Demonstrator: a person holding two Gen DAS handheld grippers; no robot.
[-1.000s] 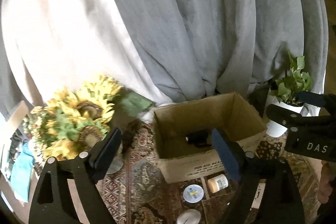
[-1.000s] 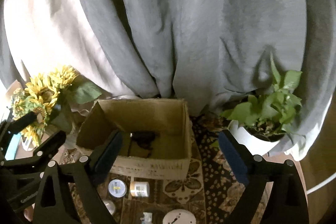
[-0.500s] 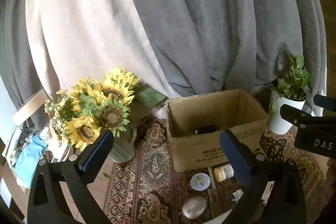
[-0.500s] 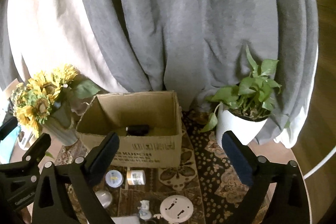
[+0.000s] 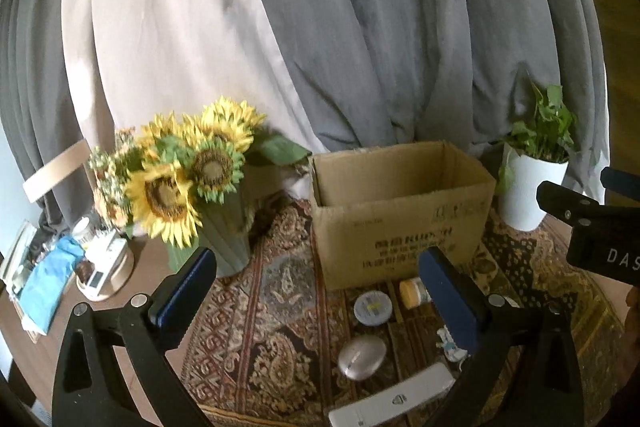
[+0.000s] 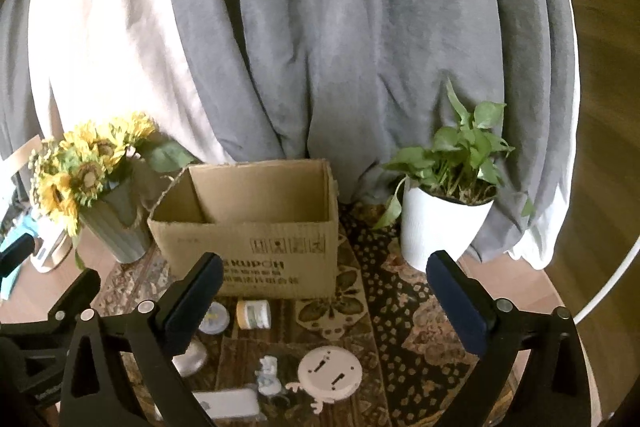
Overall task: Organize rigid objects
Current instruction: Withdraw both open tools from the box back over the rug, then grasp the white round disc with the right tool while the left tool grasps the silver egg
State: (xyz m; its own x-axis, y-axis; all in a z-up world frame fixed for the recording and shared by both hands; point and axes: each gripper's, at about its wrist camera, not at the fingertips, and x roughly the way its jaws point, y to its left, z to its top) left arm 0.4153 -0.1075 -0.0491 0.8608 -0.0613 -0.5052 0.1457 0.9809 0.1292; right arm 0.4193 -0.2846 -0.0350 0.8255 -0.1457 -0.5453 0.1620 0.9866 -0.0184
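Note:
An open cardboard box (image 5: pixel 404 223) (image 6: pixel 256 231) stands on a patterned rug. In front of it lie a small round tin (image 5: pixel 373 308) (image 6: pixel 215 318), a yellow-lidded jar on its side (image 5: pixel 414 292) (image 6: pixel 253 314), a grey oval pebble-like object (image 5: pixel 362 352), a small white-blue figurine (image 6: pixel 268 375), a white round disc (image 6: pixel 330 371) and a flat white device (image 5: pixel 394 401) (image 6: pixel 228 403). My left gripper (image 5: pixel 316 283) is open and empty, above and short of these items. My right gripper (image 6: pixel 324 279) is open and empty, likewise held back from the box.
A vase of sunflowers (image 5: pixel 192 183) (image 6: pixel 92 179) stands left of the box. A white potted plant (image 5: pixel 532 187) (image 6: pixel 444 215) stands right of it. Grey and white curtains hang behind. Clutter with a blue cloth (image 5: pixel 48 279) lies at far left.
Both grippers have pulled back and lower from the box, so its inside is no longer seen and more small items on the rug show. Both stay open.

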